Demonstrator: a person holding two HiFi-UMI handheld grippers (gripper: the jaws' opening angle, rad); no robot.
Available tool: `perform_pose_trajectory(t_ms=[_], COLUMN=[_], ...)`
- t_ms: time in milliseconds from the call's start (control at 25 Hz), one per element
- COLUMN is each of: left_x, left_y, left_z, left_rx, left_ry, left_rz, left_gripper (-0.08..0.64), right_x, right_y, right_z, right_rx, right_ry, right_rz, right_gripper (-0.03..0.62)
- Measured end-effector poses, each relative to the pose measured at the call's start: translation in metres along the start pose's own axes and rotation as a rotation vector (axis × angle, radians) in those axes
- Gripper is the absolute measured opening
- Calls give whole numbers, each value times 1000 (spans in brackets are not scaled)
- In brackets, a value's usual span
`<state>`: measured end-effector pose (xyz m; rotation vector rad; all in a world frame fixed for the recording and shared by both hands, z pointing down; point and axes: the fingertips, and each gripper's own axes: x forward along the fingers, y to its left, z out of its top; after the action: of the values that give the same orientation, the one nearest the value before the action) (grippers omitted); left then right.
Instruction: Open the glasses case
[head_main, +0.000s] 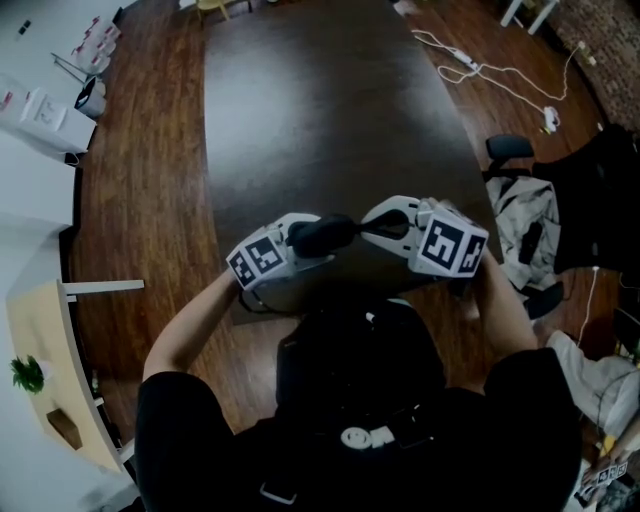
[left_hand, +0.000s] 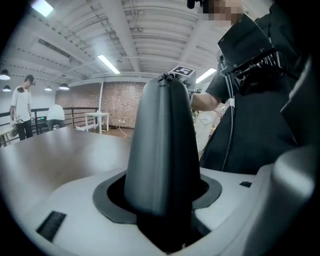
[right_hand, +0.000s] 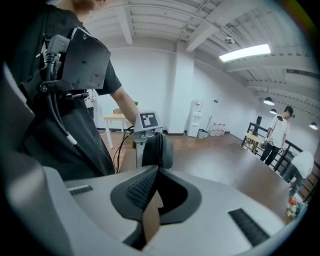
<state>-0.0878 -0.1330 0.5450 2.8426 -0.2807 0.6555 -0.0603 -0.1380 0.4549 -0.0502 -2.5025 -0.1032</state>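
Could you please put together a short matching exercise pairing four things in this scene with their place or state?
Things:
1. glasses case
2. left gripper
3. right gripper
4. white power strip

Places or states:
A. lying on the floor
B. pinching a thin tan flap
C. dark, held between both grippers
D. clamped around the case's wide body

Pairs: 1-C, 2-D, 3-B, 4-A
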Motion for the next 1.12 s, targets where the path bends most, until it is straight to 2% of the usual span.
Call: perform_pose_trajectory(t_ms=[200,320,400,560,680,760,880,1120], left_x=[-1,-2,-1,4,8,7,5,2], left_y=[-4,-5,-6,-15,-22,-24,-26,-27], left_z=[-5,-14,-20,-24,-22,-18,-18,-23], left_rx=[-10,-20,-41,-179,-282,-323,-311,-177], left_ry=[9,47,76,82,65,44,52,145], left_rz=[35,55,58,7,-32,-45,-48,-35], left_gripper=[261,261,261,259,259,259,260,261], right_x=[4,10,12,13,13,14,16,12], right_y=[5,7,6,-2,-9,-14,-13,-4], right_z=[-7,-14,-19,-22,-22,-18,-16,-21], right_rx=[-27,-102,-186,-326,-328,-333,-340,-339], right_ry=[67,163,240,336,331,318,323,340], right_rz=[10,2,-26,-124,-197,-253,-268,-220], right_gripper=[23,21,21,23,32,52,58,85])
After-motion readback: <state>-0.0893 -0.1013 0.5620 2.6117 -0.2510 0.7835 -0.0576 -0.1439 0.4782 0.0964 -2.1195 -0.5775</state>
